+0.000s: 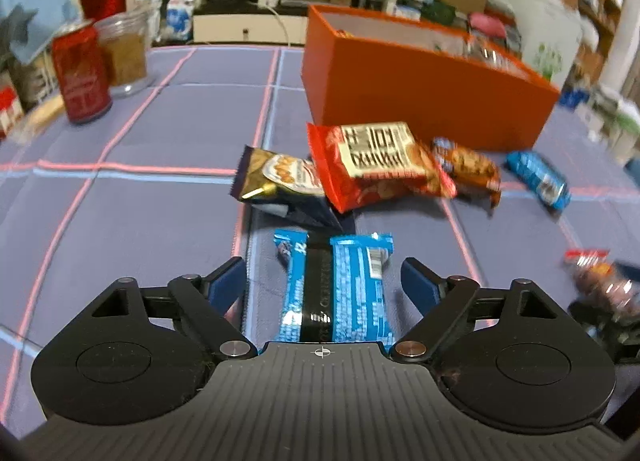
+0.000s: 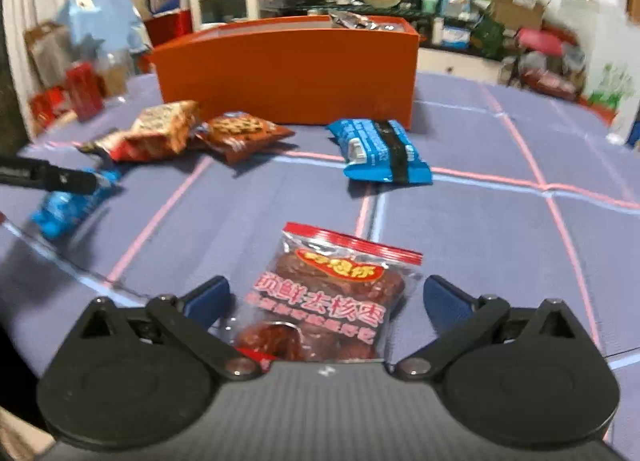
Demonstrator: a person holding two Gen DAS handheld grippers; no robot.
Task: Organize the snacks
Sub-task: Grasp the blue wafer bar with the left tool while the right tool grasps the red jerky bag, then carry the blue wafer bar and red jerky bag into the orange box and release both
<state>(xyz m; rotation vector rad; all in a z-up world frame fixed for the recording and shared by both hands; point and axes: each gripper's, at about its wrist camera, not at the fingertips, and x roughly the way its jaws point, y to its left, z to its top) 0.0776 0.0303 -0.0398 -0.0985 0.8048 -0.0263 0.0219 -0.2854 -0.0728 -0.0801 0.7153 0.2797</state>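
Note:
My left gripper (image 1: 322, 279) is open, its jaws on either side of a blue snack bar (image 1: 340, 289) lying on the tablecloth. My right gripper (image 2: 326, 297) is open around a clear bag of red dates (image 2: 332, 301) with a red top strip. An orange box (image 1: 420, 89) stands behind, with packets inside; it also shows in the right wrist view (image 2: 288, 73). In front of it lie a red cracker packet (image 1: 380, 161), a dark packet (image 1: 280, 181), a cookie packet (image 1: 468, 165) and another blue bar (image 1: 540, 177). The left gripper shows at the left edge of the right wrist view (image 2: 60, 179).
A red can (image 1: 80, 73) and a glass jar (image 1: 124, 53) stand at the far left of the table (image 1: 120, 201). The blue checked tablecloth (image 2: 500, 241) ends near the right. Cluttered shelves and boxes fill the room behind.

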